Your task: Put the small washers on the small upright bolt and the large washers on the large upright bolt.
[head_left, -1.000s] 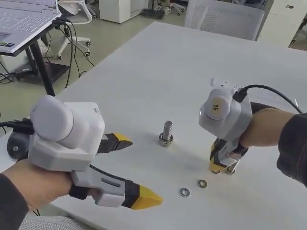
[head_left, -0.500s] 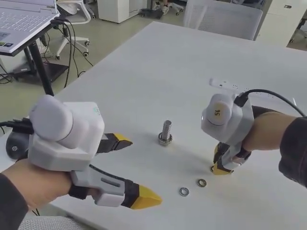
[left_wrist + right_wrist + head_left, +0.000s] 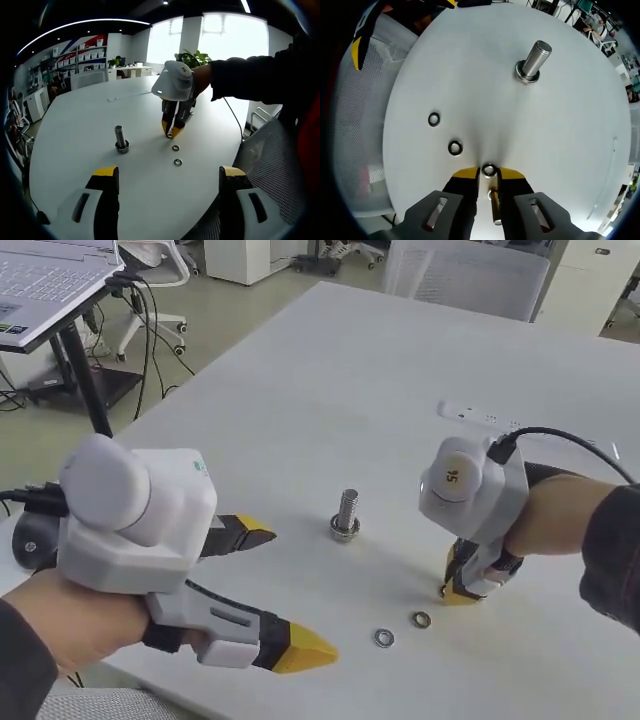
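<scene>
The left tool is wide open and empty. The right tool points down at the surface, its jaws narrow around a small washer; I cannot tell if it grips.

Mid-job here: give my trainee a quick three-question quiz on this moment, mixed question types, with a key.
1. Count: how many loose washers lie on the table, apart from both grippers?
2. True or false: the left gripper has its jaws shut.
3. What is between the jaw tips of the right gripper? A) a washer B) the large upright bolt C) nothing

Key: 1) two; 2) false, the jaws stand wide open; 3) A.
</scene>
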Demonstrator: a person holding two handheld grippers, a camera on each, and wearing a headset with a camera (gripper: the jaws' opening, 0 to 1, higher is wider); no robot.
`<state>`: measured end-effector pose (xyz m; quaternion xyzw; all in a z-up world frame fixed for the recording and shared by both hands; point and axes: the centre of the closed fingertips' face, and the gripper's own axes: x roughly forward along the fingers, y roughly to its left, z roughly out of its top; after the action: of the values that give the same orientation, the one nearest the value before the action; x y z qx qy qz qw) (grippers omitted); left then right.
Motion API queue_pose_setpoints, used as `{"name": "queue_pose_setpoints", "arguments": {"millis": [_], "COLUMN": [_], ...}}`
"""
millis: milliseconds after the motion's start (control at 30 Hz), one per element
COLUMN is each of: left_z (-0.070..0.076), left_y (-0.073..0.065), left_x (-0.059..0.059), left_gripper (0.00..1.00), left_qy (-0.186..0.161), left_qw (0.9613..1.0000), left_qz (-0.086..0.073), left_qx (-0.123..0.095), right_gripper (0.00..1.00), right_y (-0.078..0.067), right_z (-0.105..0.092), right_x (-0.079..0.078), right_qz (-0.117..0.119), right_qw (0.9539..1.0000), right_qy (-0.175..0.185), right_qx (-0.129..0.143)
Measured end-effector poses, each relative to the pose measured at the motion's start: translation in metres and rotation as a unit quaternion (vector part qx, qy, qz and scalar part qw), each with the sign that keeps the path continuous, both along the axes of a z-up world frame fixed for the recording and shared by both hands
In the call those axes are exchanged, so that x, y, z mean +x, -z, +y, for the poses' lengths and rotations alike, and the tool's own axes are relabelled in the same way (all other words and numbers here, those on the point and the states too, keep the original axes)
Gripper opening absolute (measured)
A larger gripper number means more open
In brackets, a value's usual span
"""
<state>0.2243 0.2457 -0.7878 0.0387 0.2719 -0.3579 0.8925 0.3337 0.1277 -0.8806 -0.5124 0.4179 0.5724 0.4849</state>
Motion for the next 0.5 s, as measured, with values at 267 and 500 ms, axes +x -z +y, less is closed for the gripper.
{"name": "queue_pose_setpoints", "arguments": {"millis": [267,500], "left_z": [0.0002,0.0002], "left_y": [-0.0003,-0.0004], "left_x": [0.0000,0.0006], "left_gripper": [0.82,0.82], "left_qy": [-0.001,-0.001], "left_qw": [1.0000,1.0000], "left_qz": [0.000,0.001], "left_qx": [0.000,-0.001], "right_gripper": [0.14,0.14], "right_y": [-0.0003,-0.0003], "right_z": [-0.0003,0.0000], "right_x": [0.0003,0.0015], "right_qz": [-0.001,-0.002], "right_qw": [1.0000,1.0000], "right_qy": [0.000,-0.002], "right_qx": [0.001,0.003]}}
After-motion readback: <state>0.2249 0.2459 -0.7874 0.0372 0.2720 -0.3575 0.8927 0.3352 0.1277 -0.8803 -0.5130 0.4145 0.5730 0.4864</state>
